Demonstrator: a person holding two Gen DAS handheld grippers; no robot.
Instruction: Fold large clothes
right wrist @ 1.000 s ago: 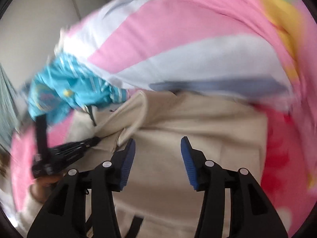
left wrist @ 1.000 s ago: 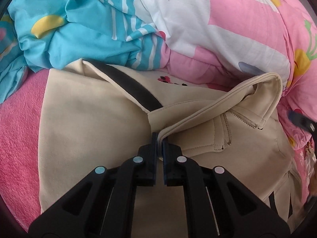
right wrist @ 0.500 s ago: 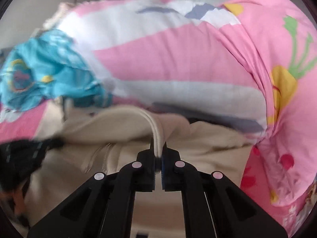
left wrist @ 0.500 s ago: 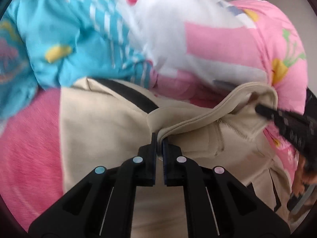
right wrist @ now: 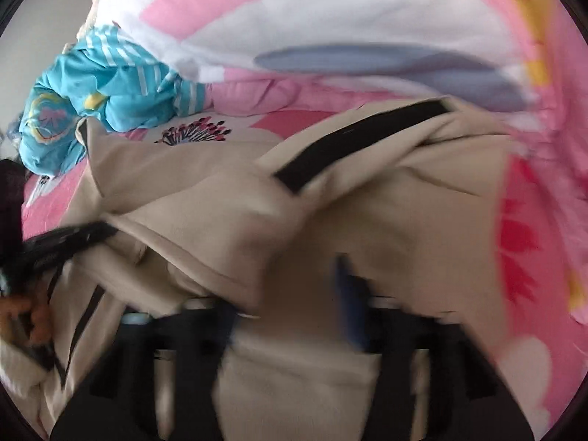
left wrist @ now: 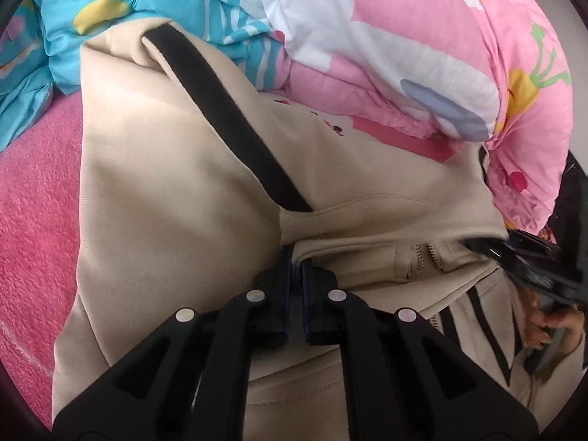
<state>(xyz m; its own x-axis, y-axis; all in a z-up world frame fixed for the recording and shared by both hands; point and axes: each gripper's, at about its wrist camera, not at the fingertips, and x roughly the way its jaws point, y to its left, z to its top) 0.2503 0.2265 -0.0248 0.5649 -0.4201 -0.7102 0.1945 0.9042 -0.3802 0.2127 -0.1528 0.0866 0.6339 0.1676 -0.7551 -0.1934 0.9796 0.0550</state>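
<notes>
On the bed, over a pink fleece blanket (left wrist: 33, 198), lies the beige jacket (left wrist: 176, 191), spread with a black stripe (left wrist: 235, 125) running across its shoulder part. Its far edge lies against a big rolled quilt in pink and white (left wrist: 422, 47), and a blue striped cloth (left wrist: 121, 11) is bunched at the far left corner, so behind the garment almost no free room shows. To the left side the blanket is bare and gives space for moving.

The left gripper (left wrist: 296, 268) has its jaws closed on the folded collar edge of the jacket, close to the zipper (left wrist: 426, 257); the cloth is pinched between the two pads. At the right border of this view the other tool shows dark and blurred, with fingers of a hand (left wrist: 547, 323) behind it.

From the right wrist view, the right gripper (right wrist: 290, 294) is much blurred. Its jaws are opening, a blue pad (right wrist: 349, 286) stands apart from the other side, and beige cloth lies between them without being pressed. The jacket's hem fold (right wrist: 228, 242) hangs loose just in front. To the right, the pink flowered sheet (right wrist: 522, 242) lies uncovered beside the jacket.
</notes>
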